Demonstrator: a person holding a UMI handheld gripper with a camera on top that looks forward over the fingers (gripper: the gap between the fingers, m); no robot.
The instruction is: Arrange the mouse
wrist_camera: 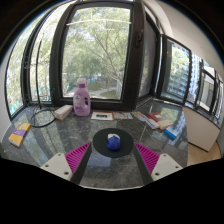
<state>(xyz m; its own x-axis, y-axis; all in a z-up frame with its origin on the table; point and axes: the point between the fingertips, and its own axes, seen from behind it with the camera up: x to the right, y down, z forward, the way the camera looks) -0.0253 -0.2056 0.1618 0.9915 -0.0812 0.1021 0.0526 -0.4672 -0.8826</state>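
Observation:
A small blue mouse (113, 141) sits on a round black mouse pad (112, 152) on the grey marbled table (60, 140). My gripper (112, 160) is open, its pink pads (76, 158) spread wide to either side of the mouse pad. The mouse lies just ahead of the fingertips, centred between them, with a wide gap on each side. Nothing is held.
A pink detergent bottle (82, 98) stands at the back left, with a small box (63, 112) and a black cable loop (42, 118) beside it. A yellow and purple item (20, 133) lies far left. Boxes (152, 119) lie to the right. Large windows surround the table.

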